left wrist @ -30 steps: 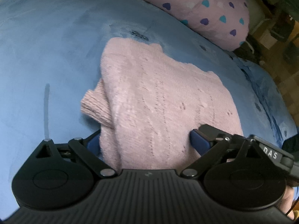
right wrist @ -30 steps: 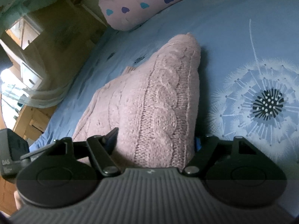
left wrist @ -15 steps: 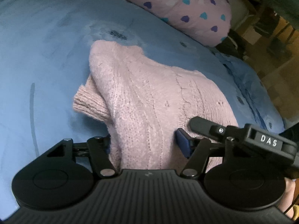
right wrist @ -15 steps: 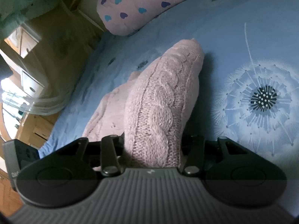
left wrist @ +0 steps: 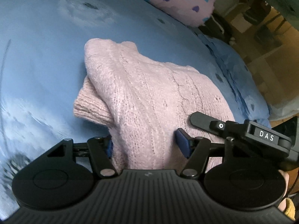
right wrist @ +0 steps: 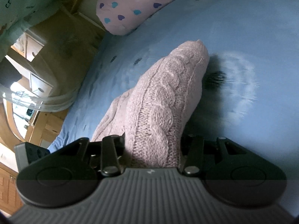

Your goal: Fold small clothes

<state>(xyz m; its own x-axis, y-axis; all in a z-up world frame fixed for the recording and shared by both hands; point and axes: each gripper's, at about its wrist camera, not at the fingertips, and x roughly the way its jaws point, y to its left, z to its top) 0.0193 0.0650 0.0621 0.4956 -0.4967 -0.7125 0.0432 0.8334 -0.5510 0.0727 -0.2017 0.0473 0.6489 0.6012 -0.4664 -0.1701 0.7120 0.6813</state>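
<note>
On the blue bed [left wrist: 46,59], the left tongs [left wrist: 145,145] pinch the near edge of the pink knitted sweater [left wrist: 149,97], lifting it. Beside them, the right tongs [right wrist: 152,145] pinch a bunched cable-knit fold of it.

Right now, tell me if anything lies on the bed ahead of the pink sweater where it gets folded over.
Nothing visible does. Both tongs, left and right, are shut on the pink sweater, and the blue bedsheet beyond it is bare. The heart-print pillow sits further back, apart from the sweater.
</note>
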